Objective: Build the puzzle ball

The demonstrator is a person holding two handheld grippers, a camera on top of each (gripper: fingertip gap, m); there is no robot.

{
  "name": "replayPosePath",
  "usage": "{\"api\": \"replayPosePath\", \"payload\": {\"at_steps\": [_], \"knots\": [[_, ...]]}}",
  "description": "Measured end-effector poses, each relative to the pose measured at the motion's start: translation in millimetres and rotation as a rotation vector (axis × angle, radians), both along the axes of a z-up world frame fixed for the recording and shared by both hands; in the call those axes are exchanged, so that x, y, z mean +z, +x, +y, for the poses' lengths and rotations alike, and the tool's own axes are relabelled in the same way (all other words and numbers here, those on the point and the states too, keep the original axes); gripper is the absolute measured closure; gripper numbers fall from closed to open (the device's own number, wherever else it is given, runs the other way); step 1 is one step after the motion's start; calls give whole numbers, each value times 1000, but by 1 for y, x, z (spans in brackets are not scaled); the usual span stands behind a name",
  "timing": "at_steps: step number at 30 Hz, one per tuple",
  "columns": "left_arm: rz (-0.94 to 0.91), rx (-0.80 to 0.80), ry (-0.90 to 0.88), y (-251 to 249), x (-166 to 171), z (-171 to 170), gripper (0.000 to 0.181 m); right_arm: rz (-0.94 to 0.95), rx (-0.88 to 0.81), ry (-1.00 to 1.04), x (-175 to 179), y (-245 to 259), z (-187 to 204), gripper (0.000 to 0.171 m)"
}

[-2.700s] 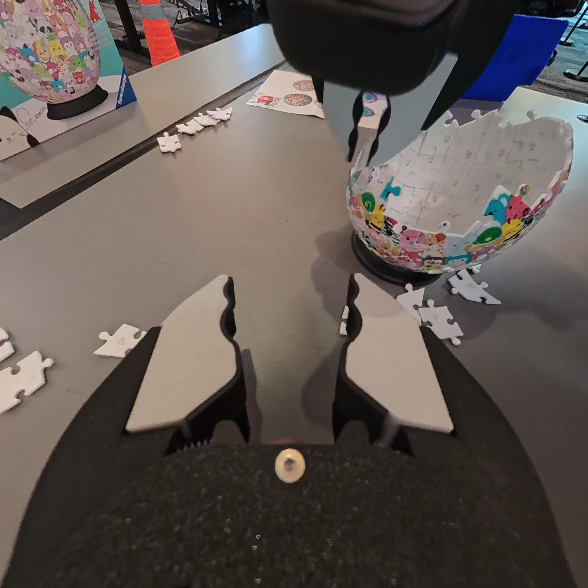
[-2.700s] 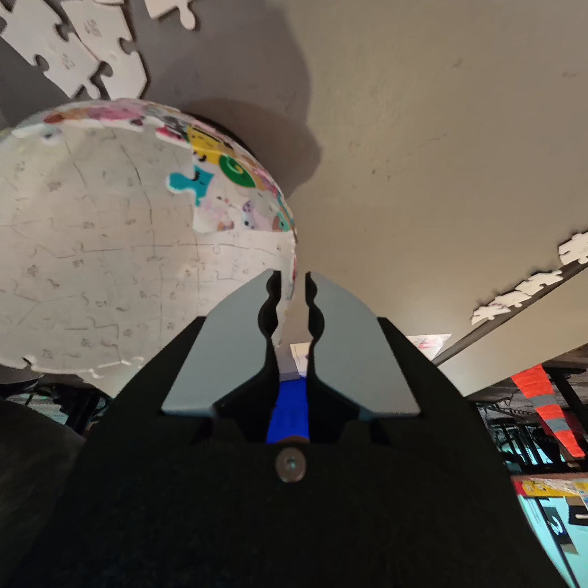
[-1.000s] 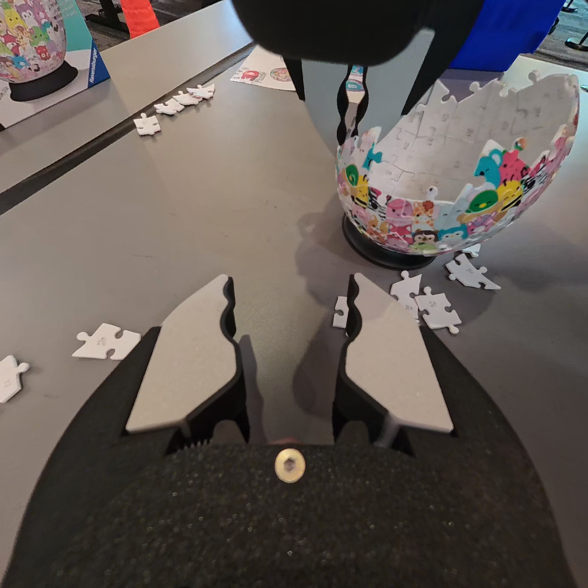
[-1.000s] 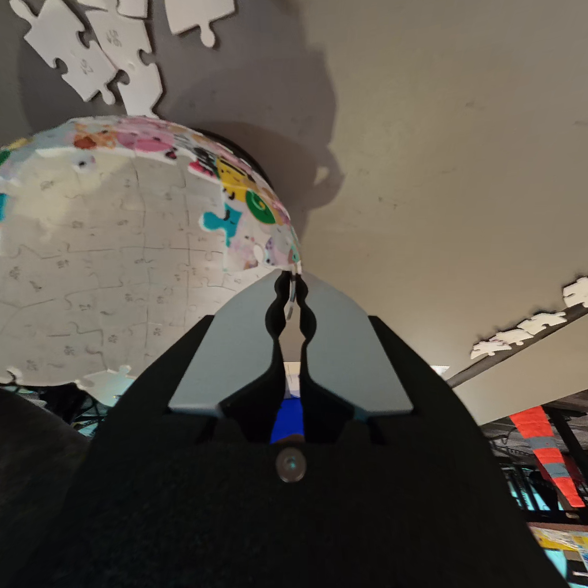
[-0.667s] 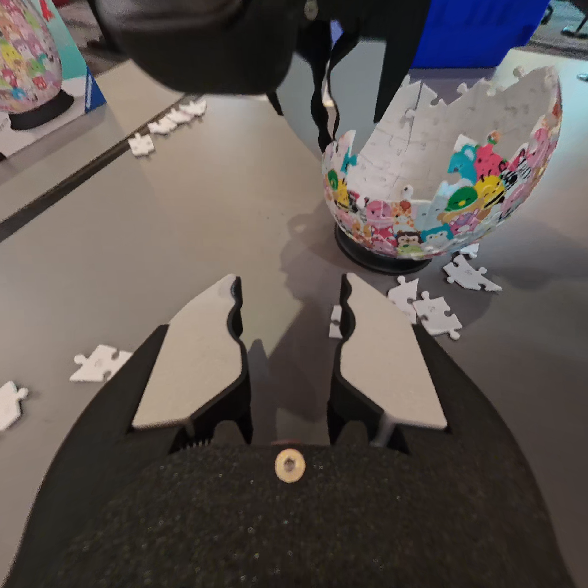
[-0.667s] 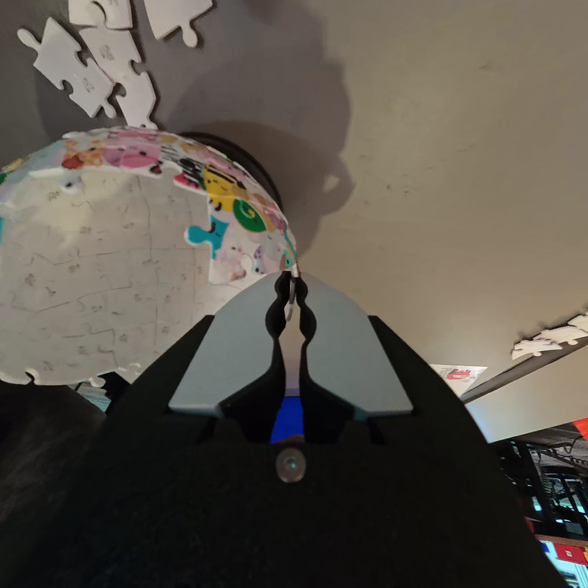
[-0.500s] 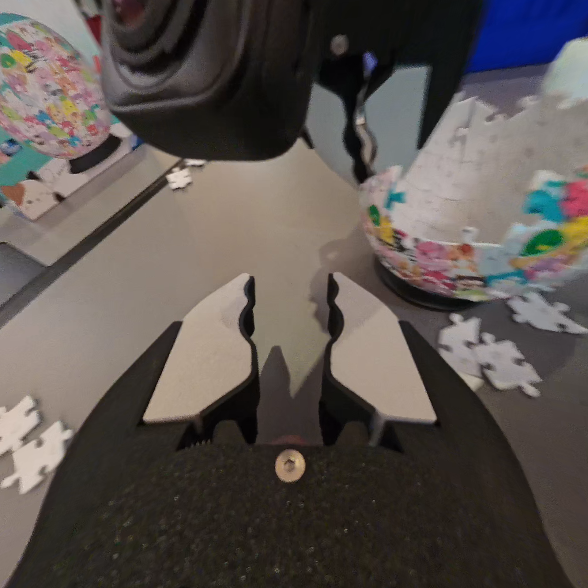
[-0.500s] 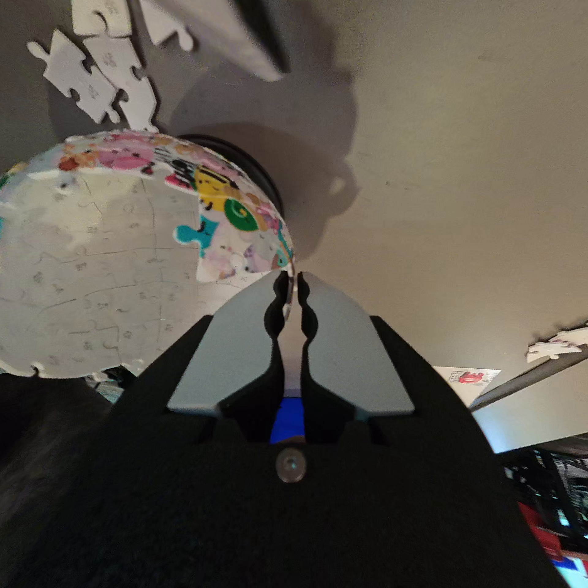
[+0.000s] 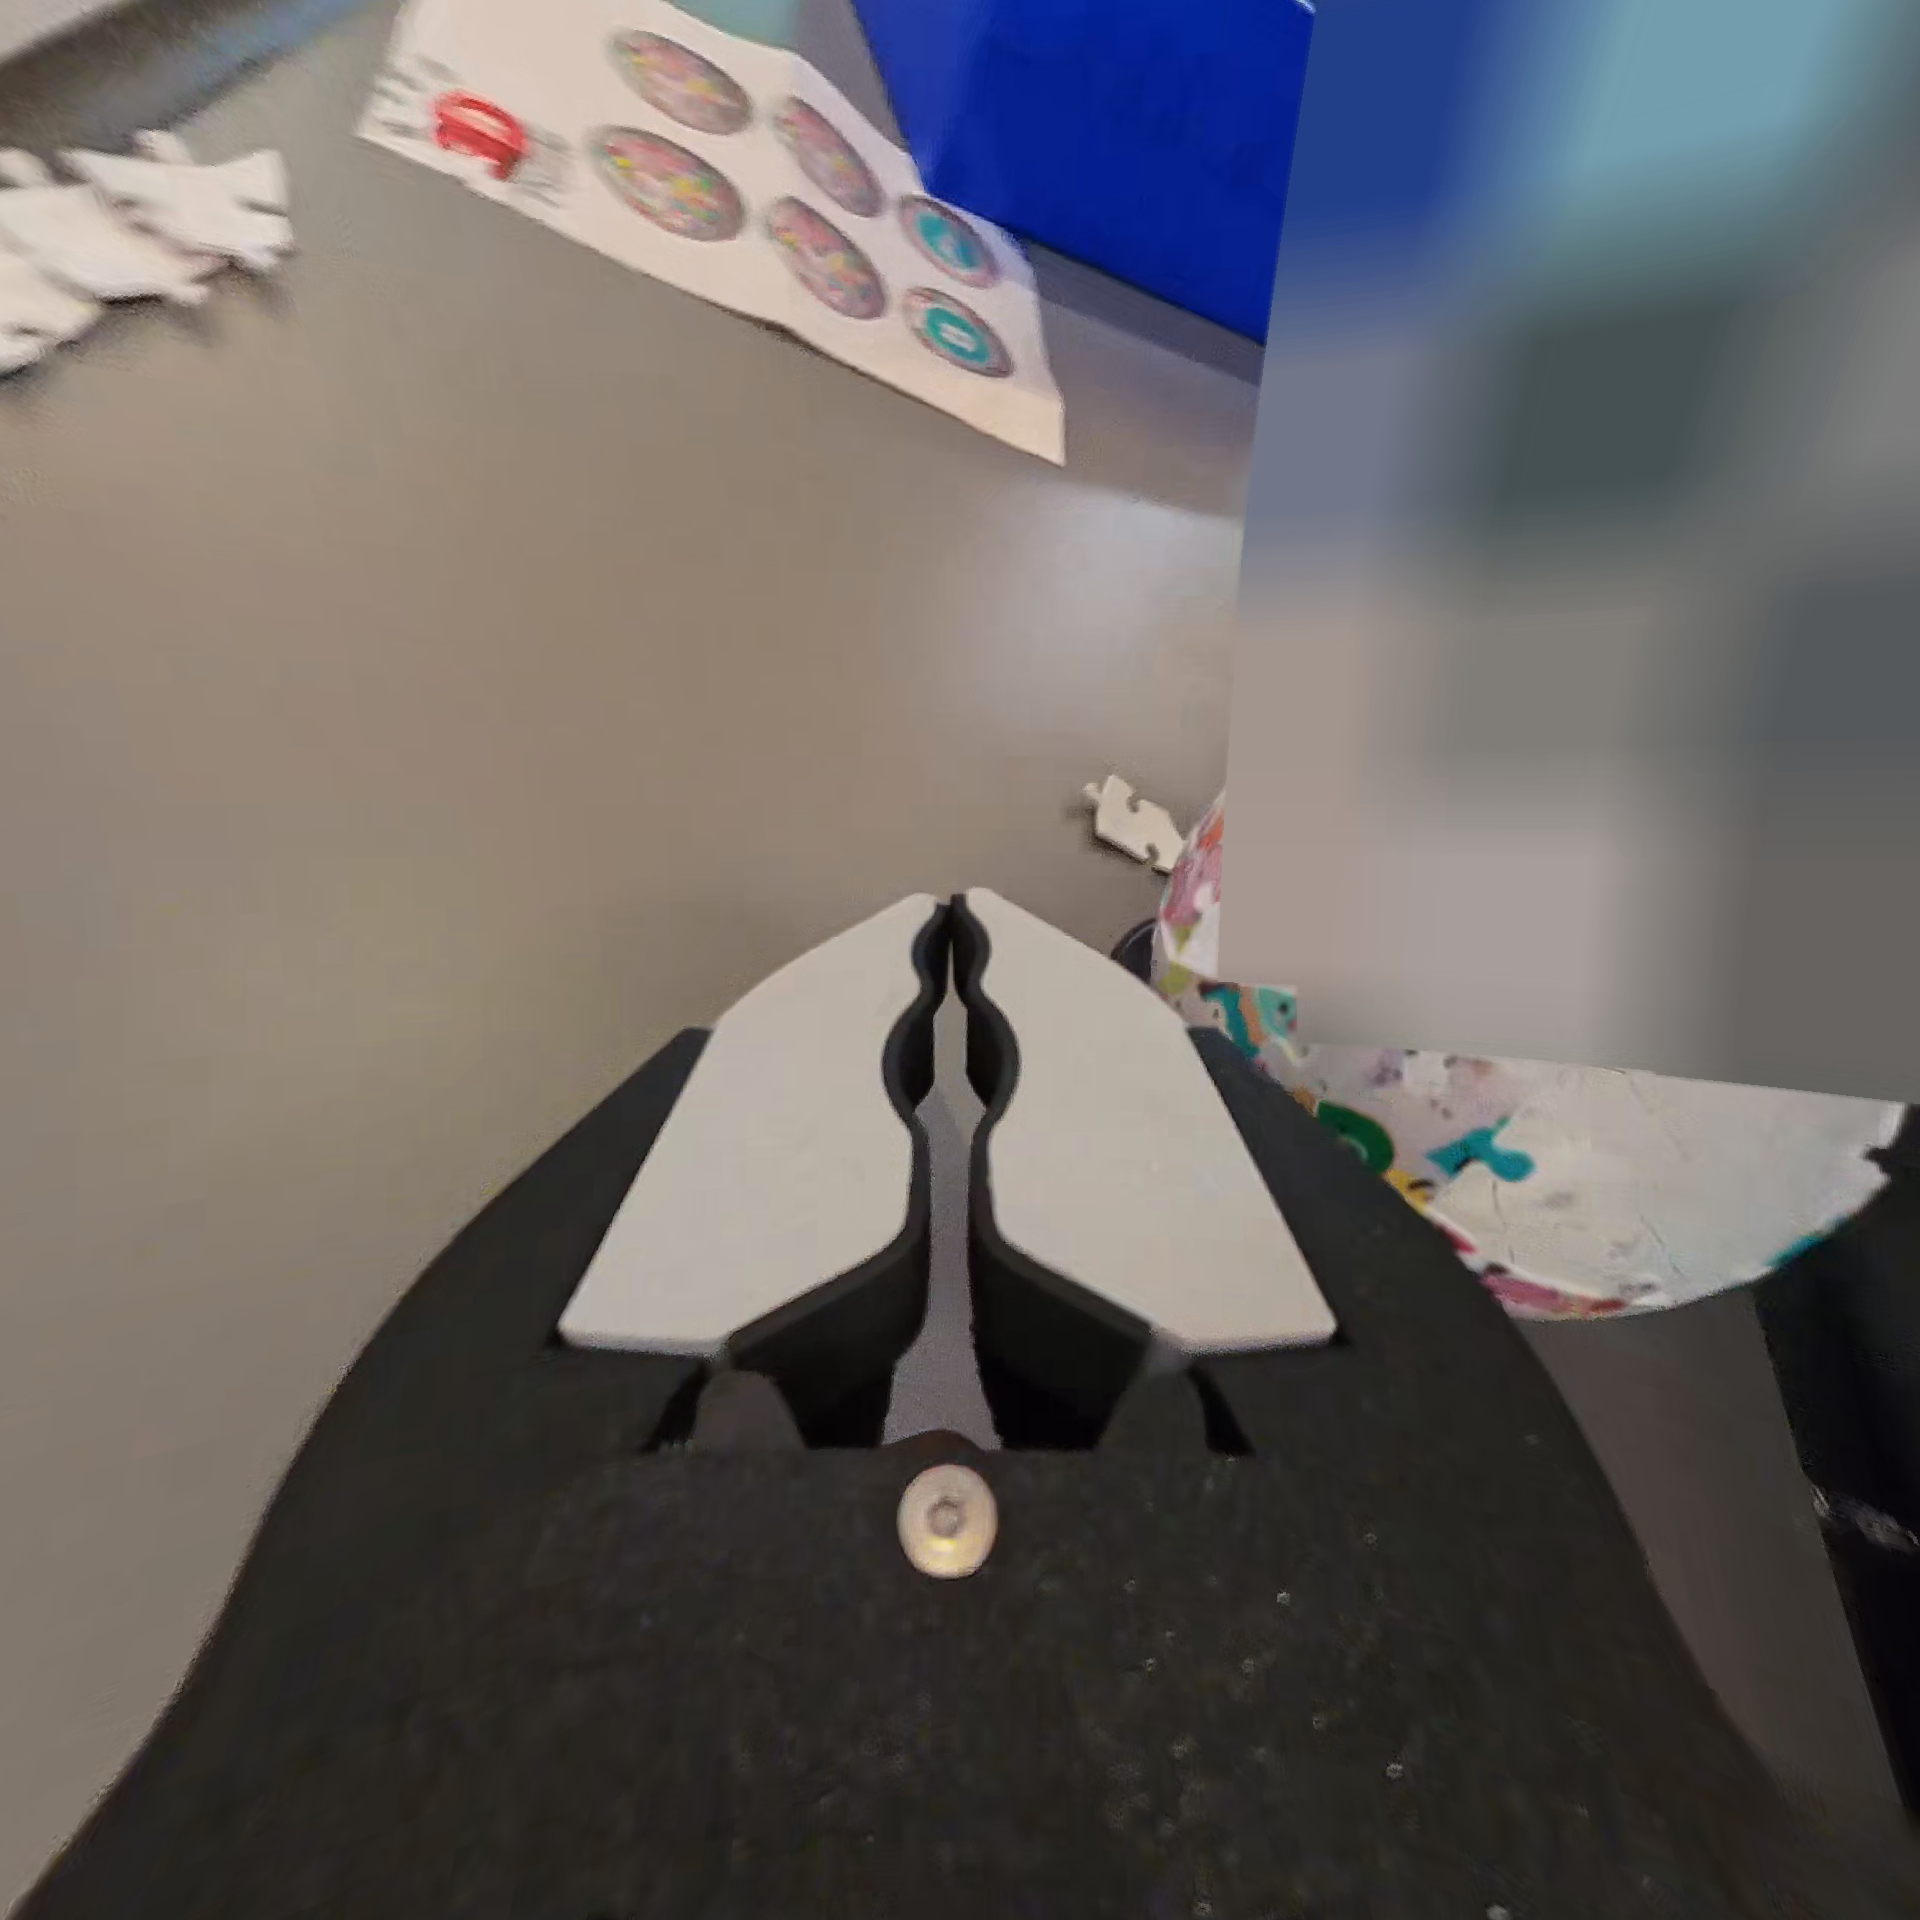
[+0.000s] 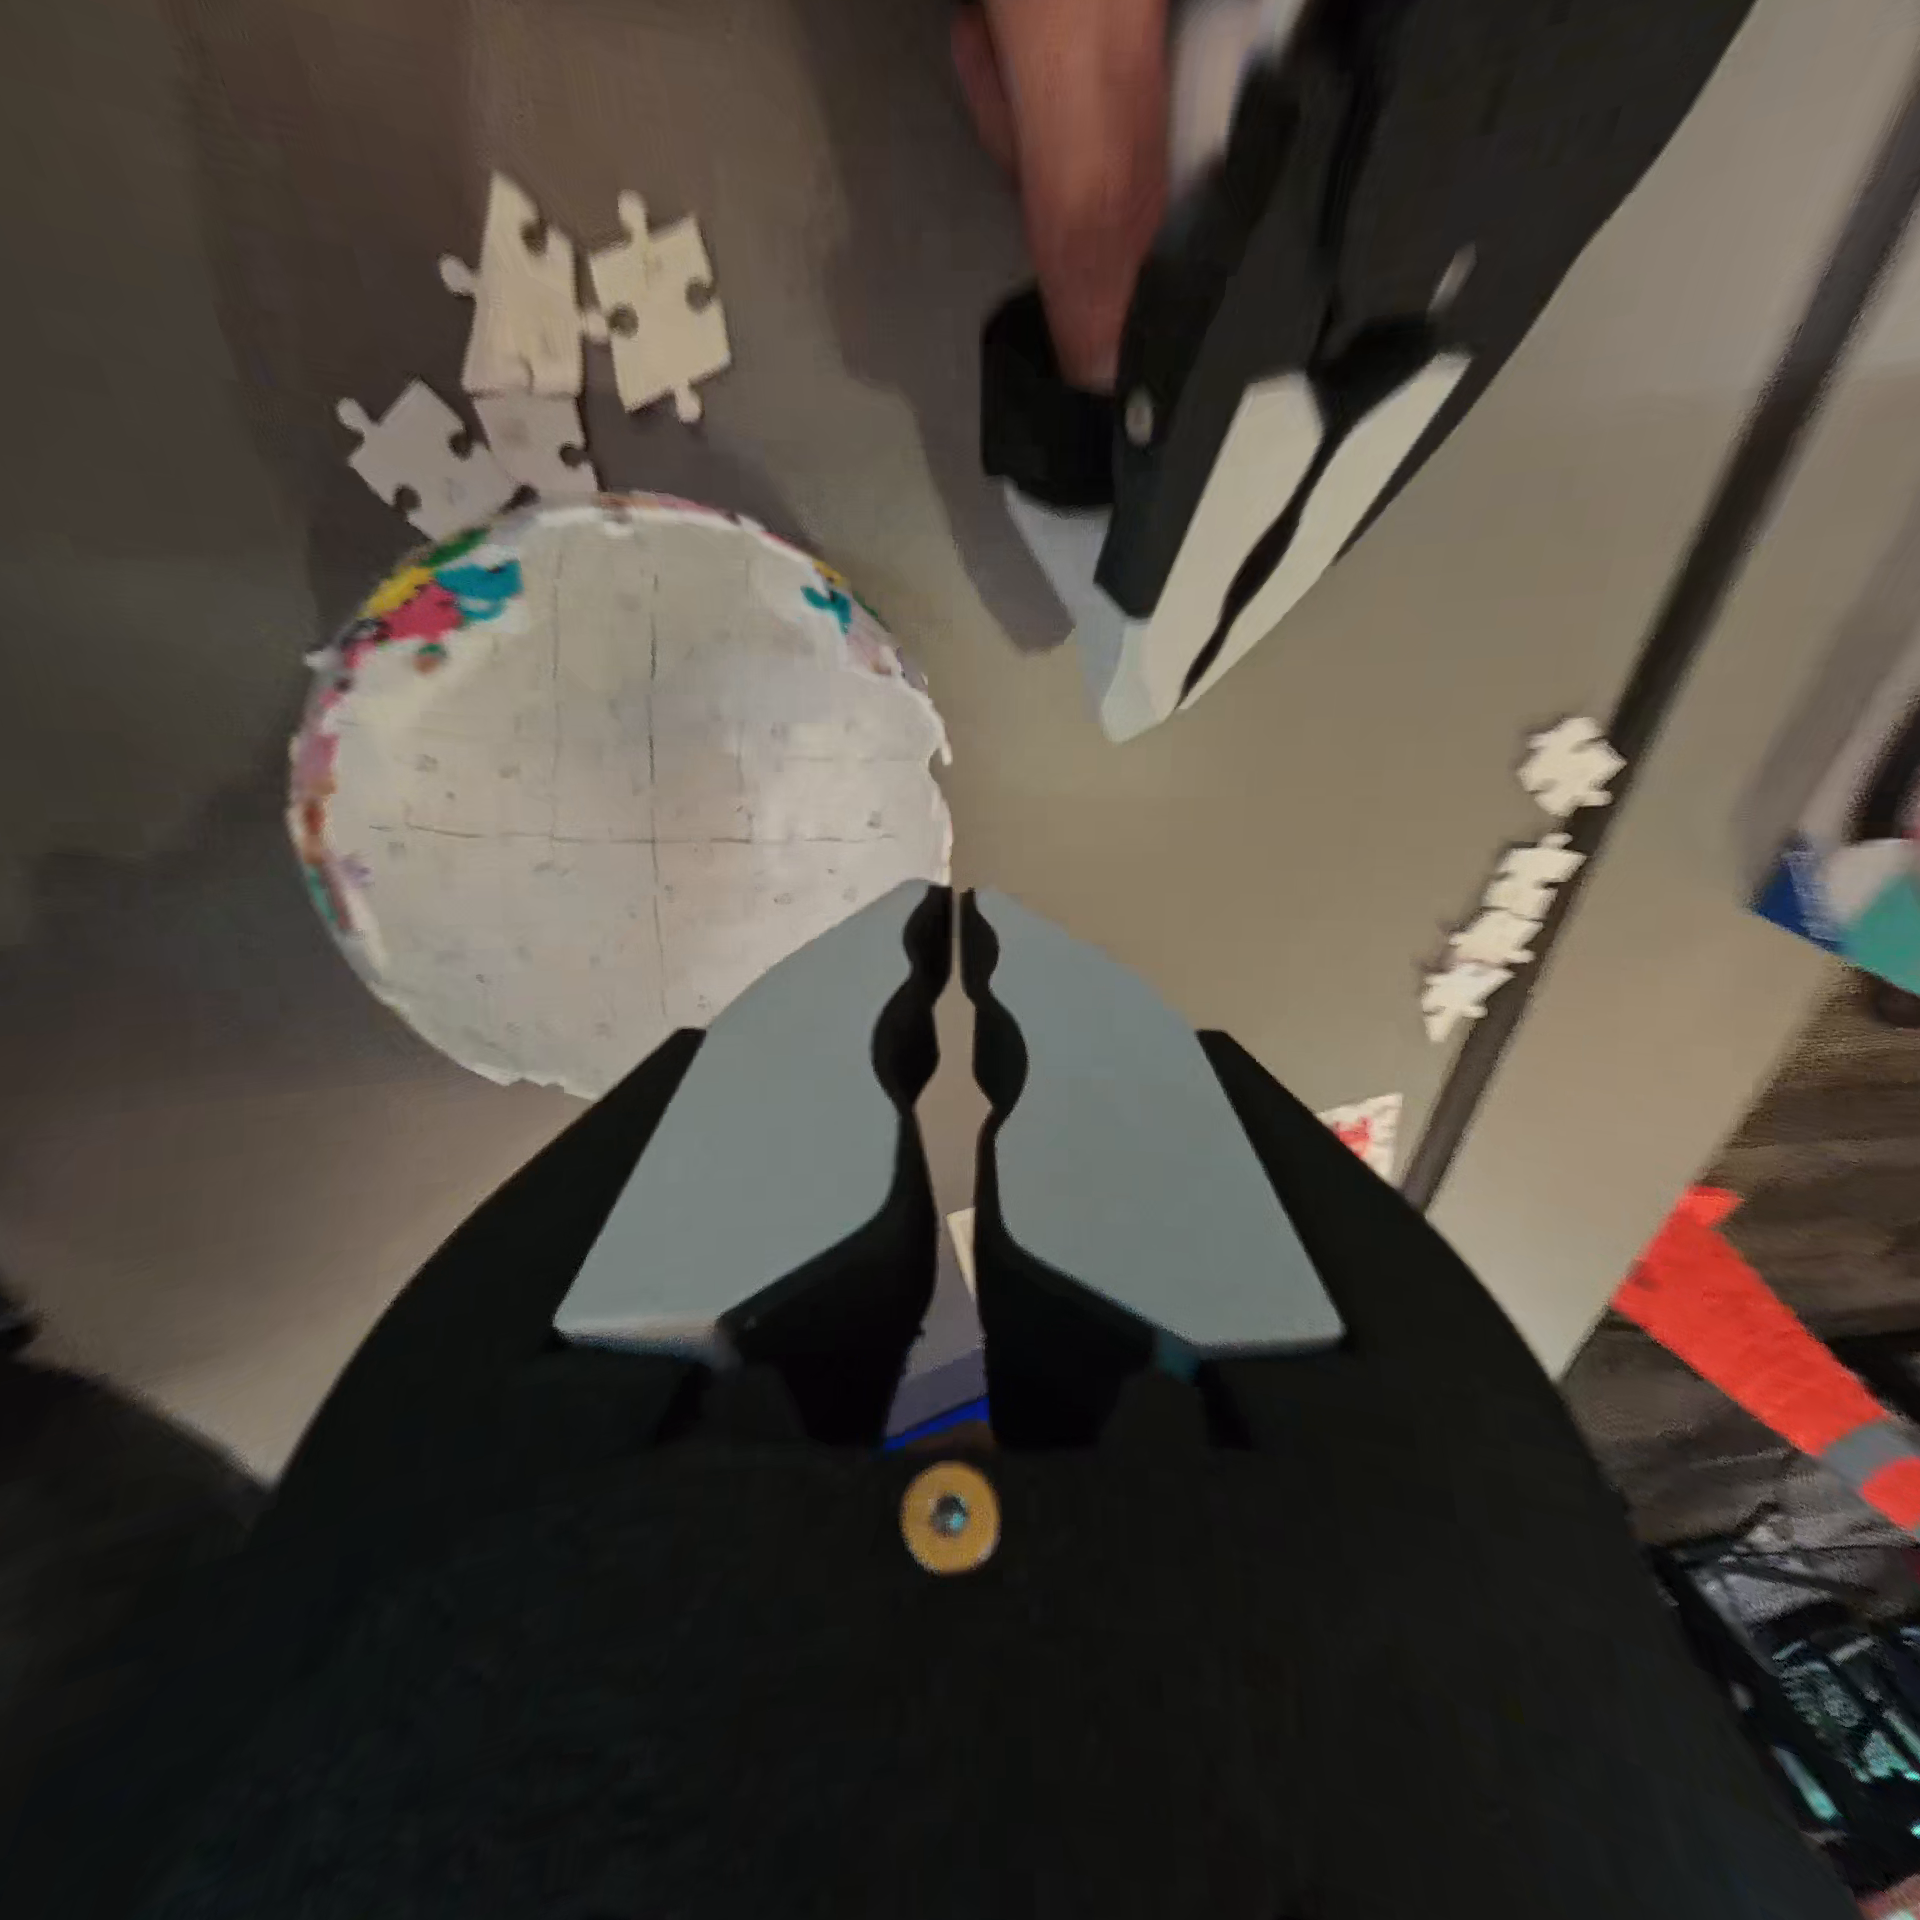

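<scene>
Motion blur softens both views. Left gripper (image 9: 952, 906) hangs above the grey desk (image 9: 520, 675) with its fingers pressed together at the tips and nothing between them. Just to its right sits the puzzle ball (image 9: 1558, 1174), a half-built shell whose printed outside shows green, teal and pink shapes; a large blurred patch covers most of what lies above it. One loose white piece (image 9: 1127, 826) lies on the desk just beyond the ball's edge. Farther back a printed sheet (image 9: 727, 218) with round coloured pictures lies flat, with something blue (image 9: 1091, 135) behind it and a few more white pieces (image 9: 135, 229) at the far left.

Right gripper (image 10: 954, 904) looks down from above, fingers likewise closed tip to tip and holding nothing that shows. Its tips sit just off the rim of the ball (image 10: 623, 790), whose open bowl faces the camera: a white inside crossed by piece seams, with a coloured edge along the upper left. Four loose pieces (image 10: 582, 343) lie clustered on the desk (image 10: 1195, 831) just past the ball. The left gripper (image 10: 1195, 675) shows at upper right, slanting down toward the desk beside the ball, apart from it, with a hand (image 10: 1070, 197) behind it. A row of white pieces (image 10: 1507, 894) lies along the seam between two desk tops at the right.
</scene>
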State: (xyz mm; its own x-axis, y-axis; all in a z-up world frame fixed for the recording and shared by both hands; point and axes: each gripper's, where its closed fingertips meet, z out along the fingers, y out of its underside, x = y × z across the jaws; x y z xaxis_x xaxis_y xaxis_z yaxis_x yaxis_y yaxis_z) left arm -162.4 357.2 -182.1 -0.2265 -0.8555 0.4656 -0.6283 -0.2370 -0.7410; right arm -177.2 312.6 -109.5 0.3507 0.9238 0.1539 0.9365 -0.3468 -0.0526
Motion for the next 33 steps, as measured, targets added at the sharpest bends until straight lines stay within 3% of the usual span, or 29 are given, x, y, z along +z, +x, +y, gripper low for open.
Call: {"api": "replayPosePath", "payload": {"at_steps": [4,8,11,14,18,19,21,23,26,33], "knots": [[-18,-154,73,19,1,-10,181,95,2,307,26,-2,-9,171],[27,-246,183,29,-15,-17,181,161,-124,341,6,4,-22,171],[26,-232,231,34,-25,-12,181,140,-206,361,-4,26,-20,164],[14,-214,271,31,-29,-9,181,258,-297,378,3,41,-23,154],[-113,-99,386,37,-10,13,181,462,-456,441,7,72,-45,148],[-138,-68,377,36,-2,18,178,502,-499,457,2,82,-53,147],[-148,1,366,31,11,32,156,574,-553,457,-15,94,-75,143],[-124,67,399,17,20,44,141,676,-516,413,-36,88,-99,136],[-127,176,423,-16,40,53,139,677,-368,412,-64,80,-115,125],[-32,358,472,-107,65,19,139,557,-38,284,-101,67,-84,109]]}}
